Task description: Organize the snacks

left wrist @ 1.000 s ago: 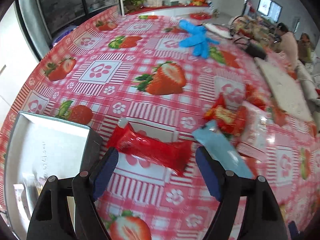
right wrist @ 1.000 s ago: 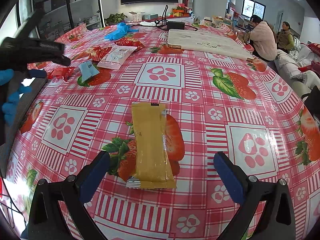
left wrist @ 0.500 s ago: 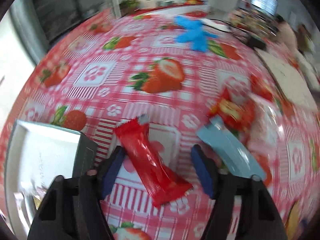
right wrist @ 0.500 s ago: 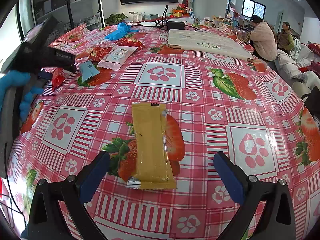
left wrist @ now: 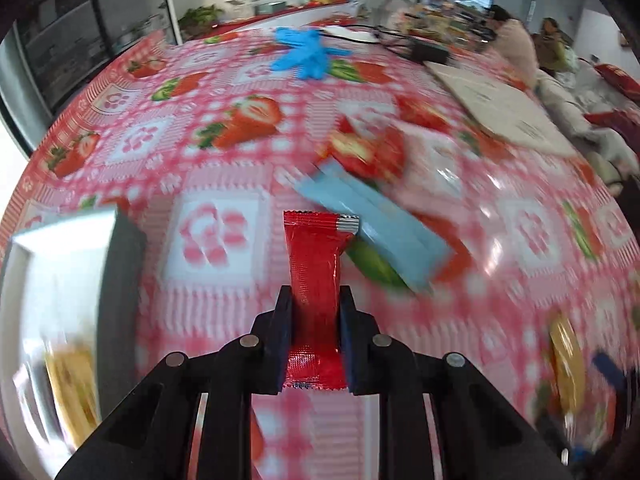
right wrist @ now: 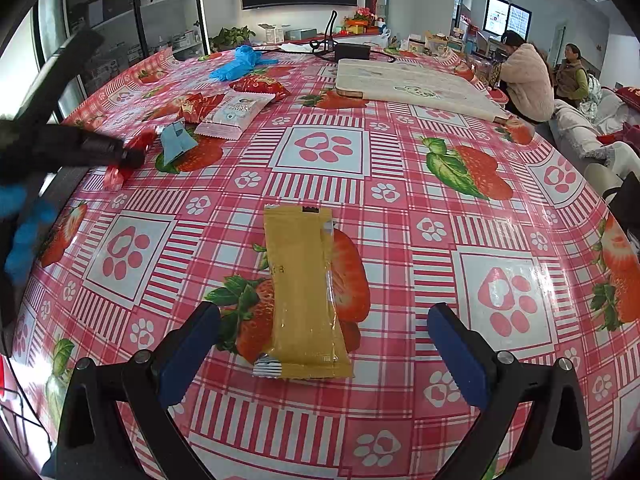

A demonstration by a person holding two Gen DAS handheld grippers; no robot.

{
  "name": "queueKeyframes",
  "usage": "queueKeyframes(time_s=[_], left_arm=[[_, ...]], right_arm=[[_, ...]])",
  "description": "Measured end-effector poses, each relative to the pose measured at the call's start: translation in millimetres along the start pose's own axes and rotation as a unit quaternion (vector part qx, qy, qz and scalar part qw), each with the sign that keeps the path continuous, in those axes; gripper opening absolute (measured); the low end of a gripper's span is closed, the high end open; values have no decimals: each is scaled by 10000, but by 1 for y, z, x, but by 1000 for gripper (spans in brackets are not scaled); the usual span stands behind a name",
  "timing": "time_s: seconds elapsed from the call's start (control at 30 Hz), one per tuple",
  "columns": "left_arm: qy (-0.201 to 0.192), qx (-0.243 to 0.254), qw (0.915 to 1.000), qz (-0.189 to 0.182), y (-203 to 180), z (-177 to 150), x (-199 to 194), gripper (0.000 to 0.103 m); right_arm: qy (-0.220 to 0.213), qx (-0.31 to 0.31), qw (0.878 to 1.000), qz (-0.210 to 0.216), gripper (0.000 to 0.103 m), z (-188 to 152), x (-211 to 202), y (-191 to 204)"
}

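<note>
My left gripper (left wrist: 315, 296) is closing its jaws, and both pads press on a red snack packet (left wrist: 314, 248) that sticks out forward above the strawberry tablecloth (left wrist: 224, 152). In the right wrist view the same gripper (right wrist: 132, 156) shows at the left with the red packet (right wrist: 120, 168) in it. A light blue packet (left wrist: 372, 220) lies just beyond. An open white box (left wrist: 60, 248) sits to the left, with a yellow packet (left wrist: 72, 384) inside. My right gripper (right wrist: 324, 316) stands open over a yellow packet (right wrist: 302, 288) that lies flat between its fingers, untouched.
Further back lie a white packet (right wrist: 240, 112), red strawberry packets (right wrist: 260, 86), blue gloves (right wrist: 236, 64) and a pale flat board (right wrist: 412, 88). Two people (right wrist: 524, 76) sit beyond the table's far right edge. A blue-gloved hand (right wrist: 24, 236) is at the left.
The left jaws have closed onto the red packet, which has turned from crosswise to pointing forward between them, and the gripper has shifted sideways. The right gripper and yellow packet have not moved.
</note>
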State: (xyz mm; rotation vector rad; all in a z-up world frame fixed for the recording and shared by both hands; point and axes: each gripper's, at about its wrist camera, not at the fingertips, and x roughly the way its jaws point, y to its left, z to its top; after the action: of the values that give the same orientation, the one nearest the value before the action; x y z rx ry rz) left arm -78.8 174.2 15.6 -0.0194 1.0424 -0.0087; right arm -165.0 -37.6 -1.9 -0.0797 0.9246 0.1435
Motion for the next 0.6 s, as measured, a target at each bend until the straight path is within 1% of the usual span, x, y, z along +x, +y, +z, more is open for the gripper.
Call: queueKeyframes(time_s=[0.07,0.13,0.17,0.2,0.23,0.27,0.3,0.4,0.43,0.47,0.5,0.53,0.57,0.6], left_arm=[[-13,85,9999,-101,-8,-21,-13,23],[-60,151,9998,-84,-15,-41,-25,29],[-72,171,9998,-81,-16,-45,-28,47],[-82,192,9998,-69,-16,-50,-30,75],[-125,182,9997,-50,-15,-51,-30,85],[-241,148,9996,1,-13,-51,-32,87],[-315,108,9994,24,-10,-49,-32,87],[-214,-17,9997,-139,-4,-42,-25,87],[-156,-56,9998,-127,-4,-41,-20,87],[-192,-46,9998,-20,-4,-40,-17,88],[-240,3,9997,51,-7,-42,-16,90],[-276,29,9996,47,-8,-44,-15,92],[-292,33,9996,19,-9,-45,-14,96],[-309,65,9995,-1,-10,-46,-13,103]], right_arm=[[0,0,10000,0,103,0,0,0],[-1,0,10000,-1,103,0,0,0],[-1,0,10000,0,103,0,0,0],[-2,0,10000,0,103,0,0,0],[-2,0,10000,0,103,0,0,0],[-3,1,10000,0,103,0,0,0],[-3,1,10000,0,103,0,0,0],[-4,0,10000,0,103,0,0,0],[-5,0,10000,-1,103,0,0,0],[-5,-1,10000,0,103,0,0,0],[-6,-1,10000,1,103,0,0,0],[-6,-1,10000,0,103,0,0,0],[-7,-1,10000,0,103,0,0,1],[-7,-1,10000,1,103,0,0,1]])
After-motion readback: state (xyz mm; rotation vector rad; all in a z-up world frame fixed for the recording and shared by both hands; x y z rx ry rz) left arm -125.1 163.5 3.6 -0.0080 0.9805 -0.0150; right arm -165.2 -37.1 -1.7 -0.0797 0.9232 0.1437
